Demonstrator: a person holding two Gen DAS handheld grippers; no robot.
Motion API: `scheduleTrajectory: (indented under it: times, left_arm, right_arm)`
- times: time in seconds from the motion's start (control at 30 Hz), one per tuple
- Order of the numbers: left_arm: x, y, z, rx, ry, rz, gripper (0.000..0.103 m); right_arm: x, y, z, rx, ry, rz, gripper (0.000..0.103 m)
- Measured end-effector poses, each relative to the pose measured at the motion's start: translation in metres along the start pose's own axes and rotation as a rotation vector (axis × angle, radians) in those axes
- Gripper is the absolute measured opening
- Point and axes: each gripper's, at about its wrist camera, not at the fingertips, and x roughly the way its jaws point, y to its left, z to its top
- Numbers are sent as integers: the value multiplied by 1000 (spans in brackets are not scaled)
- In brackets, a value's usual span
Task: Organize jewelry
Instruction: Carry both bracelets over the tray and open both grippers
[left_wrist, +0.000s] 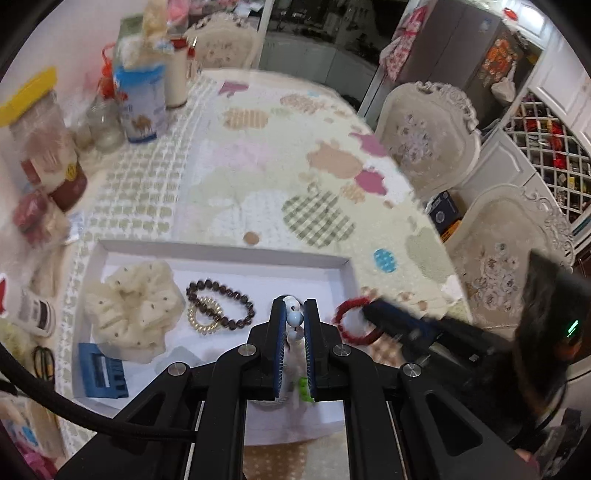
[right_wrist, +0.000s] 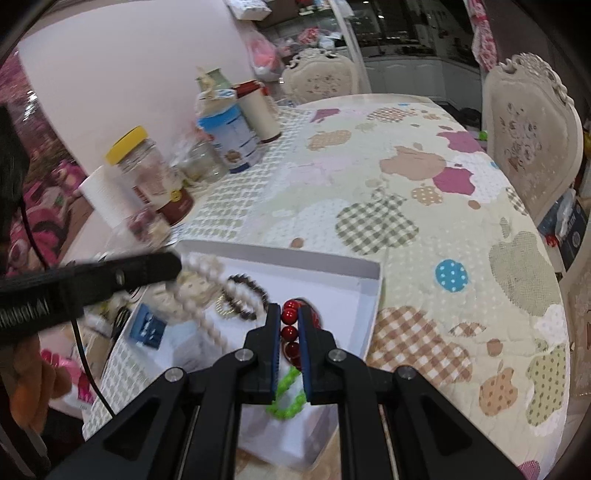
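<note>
My left gripper (left_wrist: 294, 304) is shut on a string of pale white beads (left_wrist: 293, 317), held above the white tray (left_wrist: 221, 248). In the tray lie a cream scrunchie (left_wrist: 133, 314), a dark brown bead bracelet (left_wrist: 225, 304), a gold spiral hair tie (left_wrist: 203, 319) and a blue comb (left_wrist: 103, 376). My right gripper (right_wrist: 288, 310) is shut on a red bead bracelet (right_wrist: 289, 325) over the tray's right part (right_wrist: 369, 314). A green bead bracelet (right_wrist: 288, 395) lies below it. The left gripper (right_wrist: 175, 264) shows blurred in the right wrist view, its white beads (right_wrist: 195, 295) dangling.
Jars and tins (left_wrist: 140, 99) crowd the table's left side, among them a yellow-lidded jar (right_wrist: 147, 177) close to the tray. The patterned tablecloth (right_wrist: 406, 184) stretches beyond the tray. Ornate chairs (left_wrist: 424, 136) stand along the table's right edge.
</note>
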Motion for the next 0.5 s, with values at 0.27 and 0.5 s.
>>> scheduleTrajectory:
  times: [0.27, 0.5]
  left_arm:
    - [33, 59, -15, -89, 74, 69, 0]
    - [41, 87, -25, -133, 93, 90, 0]
  right_arm:
    - [52, -14, 15, 24, 48, -59, 9]
    - [99, -4, 18, 27, 110, -16, 9]
